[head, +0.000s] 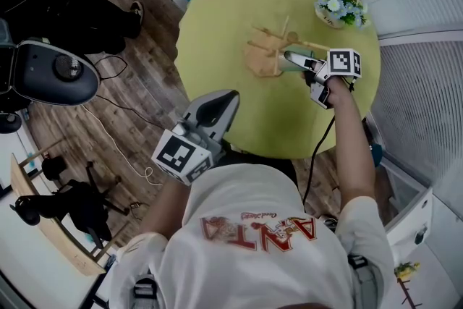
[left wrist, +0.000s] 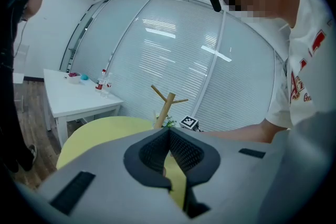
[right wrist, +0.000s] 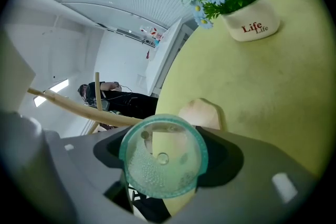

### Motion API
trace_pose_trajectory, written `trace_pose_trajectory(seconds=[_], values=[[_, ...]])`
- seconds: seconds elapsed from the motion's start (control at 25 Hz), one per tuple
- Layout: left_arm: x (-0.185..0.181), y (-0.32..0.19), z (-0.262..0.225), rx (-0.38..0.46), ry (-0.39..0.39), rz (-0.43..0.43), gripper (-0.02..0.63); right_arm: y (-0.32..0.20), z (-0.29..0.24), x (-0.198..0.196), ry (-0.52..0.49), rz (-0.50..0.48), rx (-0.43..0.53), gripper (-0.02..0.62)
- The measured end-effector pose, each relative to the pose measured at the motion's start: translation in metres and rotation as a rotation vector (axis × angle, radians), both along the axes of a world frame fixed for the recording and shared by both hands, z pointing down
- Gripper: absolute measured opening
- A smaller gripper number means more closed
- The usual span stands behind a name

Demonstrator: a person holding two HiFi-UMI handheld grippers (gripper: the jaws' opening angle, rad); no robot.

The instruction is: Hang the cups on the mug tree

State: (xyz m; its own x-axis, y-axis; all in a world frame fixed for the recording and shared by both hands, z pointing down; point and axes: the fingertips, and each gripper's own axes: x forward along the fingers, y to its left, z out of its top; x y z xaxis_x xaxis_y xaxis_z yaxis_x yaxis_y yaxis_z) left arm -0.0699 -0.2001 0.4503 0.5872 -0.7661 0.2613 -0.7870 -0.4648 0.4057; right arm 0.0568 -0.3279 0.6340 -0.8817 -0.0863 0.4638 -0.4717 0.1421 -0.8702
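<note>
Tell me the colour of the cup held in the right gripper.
Translucent teal-green; the cup shows best in the right gripper view.

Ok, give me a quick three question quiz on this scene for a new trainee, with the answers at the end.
1. Multiple choice: what is between the jaws of the right gripper?
A) a clear green cup
B) a spoon
C) nothing

2. True or false: the left gripper is closed on a second cup.

3. Short answer: what wooden thing stands on the yellow table, right by the held cup?

Key:
1. A
2. False. Its jaws are together with nothing between them.
3. The mug tree
</note>
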Motion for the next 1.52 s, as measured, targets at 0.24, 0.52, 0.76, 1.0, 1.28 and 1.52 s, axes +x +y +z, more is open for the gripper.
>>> trace_pose_trajectory(seconds=[0.24,0.52,0.76,1.0,1.28,1.52], values=[[-0.001,0.003,-0.003,-0.005,-0.008,-0.006,0.009,-0.001,0.003,0.001,-0.017,0.023,-0.015,0.341],[-0.002,0.007,0.000,-0.006,-0.007,-0.004,0.009,-0.004,0.002,0.001,-0.047,0.052,-0.001,0.342],[0.000,0.009,-0.003,-0.002,-0.006,0.004,0.009,-0.009,-0.007,0.012,-0.054,0.105,0.045,0.377],[0.009,0.012,-0.012,0.027,0.004,0.027,0.009,0.003,-0.033,0.044,0.008,0.162,0.126,0.396],[0.024,0.026,-0.033,0.074,0.008,0.074,0.009,0.069,-0.082,0.071,-0.033,0.203,0.182,0.392],[0.049,0.031,-0.056,0.169,0.006,0.158,0.009,0.112,-0.146,0.095,0.099,0.383,0.469,0.174]])
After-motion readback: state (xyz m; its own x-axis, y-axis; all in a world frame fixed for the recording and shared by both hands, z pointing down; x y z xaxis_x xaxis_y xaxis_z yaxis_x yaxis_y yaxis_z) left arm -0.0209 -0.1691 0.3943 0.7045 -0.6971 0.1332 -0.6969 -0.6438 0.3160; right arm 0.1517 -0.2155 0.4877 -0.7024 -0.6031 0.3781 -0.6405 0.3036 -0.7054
